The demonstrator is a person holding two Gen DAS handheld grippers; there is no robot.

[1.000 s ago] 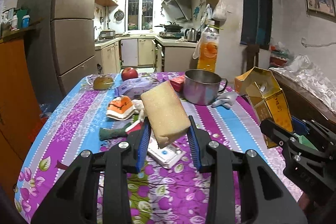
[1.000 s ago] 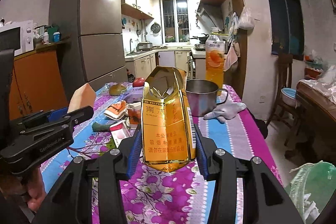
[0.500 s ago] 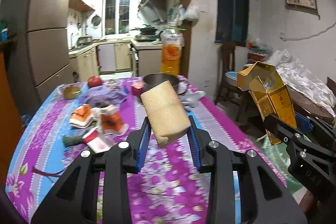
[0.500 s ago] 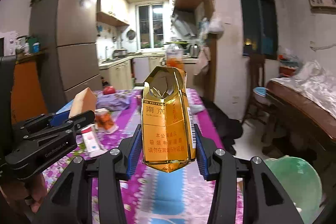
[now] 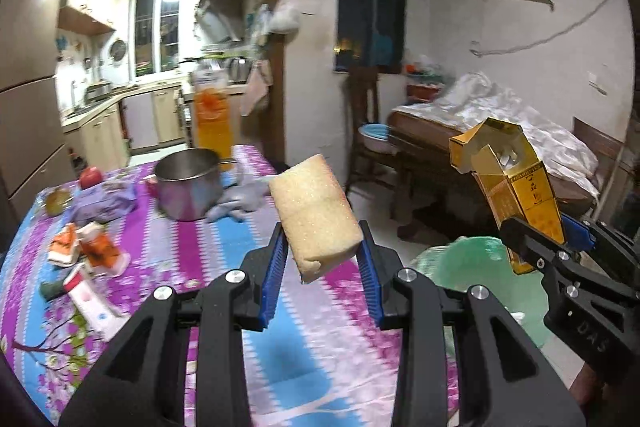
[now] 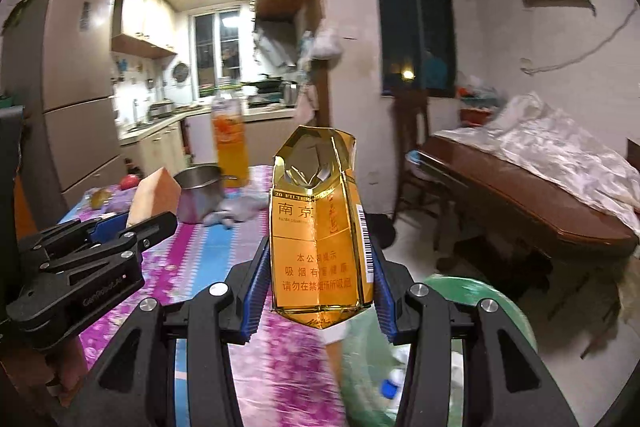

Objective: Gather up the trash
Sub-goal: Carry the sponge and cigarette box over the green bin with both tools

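Observation:
My left gripper (image 5: pixel 322 259) is shut on a beige sponge (image 5: pixel 314 215), held tilted above the table's right edge. My right gripper (image 6: pixel 318 279) is shut on a torn golden cigarette carton (image 6: pixel 318 239), upright between the blue pads. In the left wrist view the carton (image 5: pixel 516 183) and the right gripper (image 5: pixel 560 251) appear at the right, over a green trash bag (image 5: pixel 476 267) on the floor. The bag (image 6: pixel 460 311) also shows low in the right wrist view, with scraps inside. The left gripper (image 6: pixel 120 227) and sponge (image 6: pixel 156 195) sit at the left there.
On the flowered tablecloth (image 5: pixel 200 255) lie orange wrappers (image 5: pixel 92 247), a white packet (image 5: pixel 96 307), a steel pot (image 5: pixel 188 183), a grey glove (image 5: pixel 240 203), an apple (image 5: pixel 91 175) and a juice bottle (image 5: pixel 212 119). A wooden table (image 6: pixel 520 203) with a white cloth and a chair (image 5: pixel 366 123) stand to the right.
Both grippers have swung to the right, off the middle of the table toward its right edge, each keeping its object. The green bag has come into view beneath them.

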